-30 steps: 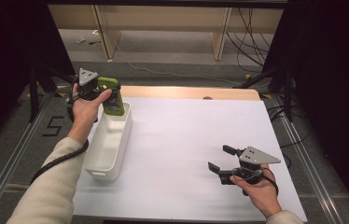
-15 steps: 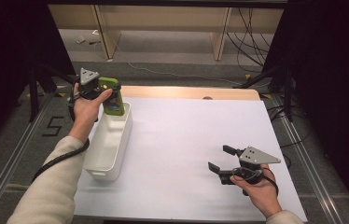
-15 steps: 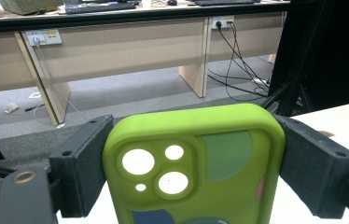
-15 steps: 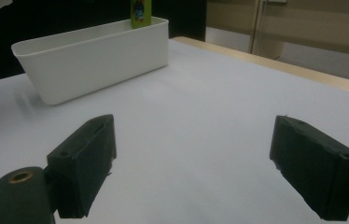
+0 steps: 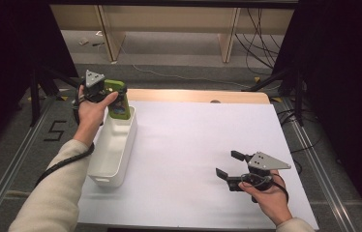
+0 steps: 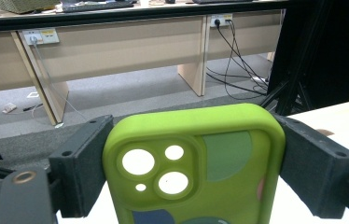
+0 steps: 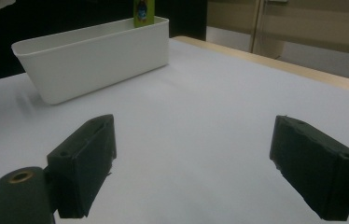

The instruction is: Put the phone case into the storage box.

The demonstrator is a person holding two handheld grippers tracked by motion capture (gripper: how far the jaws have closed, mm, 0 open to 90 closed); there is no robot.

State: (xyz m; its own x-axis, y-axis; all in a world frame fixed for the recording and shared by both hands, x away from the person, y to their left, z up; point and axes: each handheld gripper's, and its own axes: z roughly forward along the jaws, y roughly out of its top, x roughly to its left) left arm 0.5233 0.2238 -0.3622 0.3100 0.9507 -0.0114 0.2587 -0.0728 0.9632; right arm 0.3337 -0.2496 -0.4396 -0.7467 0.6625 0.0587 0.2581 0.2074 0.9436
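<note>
Nearest the person, well to the right of the white bin [image 5: 113, 147], the right hand-held gripper [image 5: 230, 164] rests low over the bare white desk [image 5: 193, 145]. Its jaws stand wide apart with nothing between them; in the right gripper view the right hand-held gripper [image 7: 191, 158] frames only bare desk surface, with the white bin [image 7: 93, 56] lying farther off. It is released and idle.

At the far end of the white bin, the left hand-held gripper [image 5: 116, 99] grasps a green phone case [image 5: 119, 101]. In the left gripper view the black pads press against both long edges of the green phone case [image 6: 196, 163], whose camera cut-outs face the lens. The jaws are spread fairly wide, because the case itself fills the gap. The case stands upright, its lower end at or just over the bin's far end; whether it touches the bin floor I cannot tell.

Judging by this, the work looks about midway: the case is gripped and brought to the bin, but not yet let go. What remains is to settle it inside and release it.
</note>
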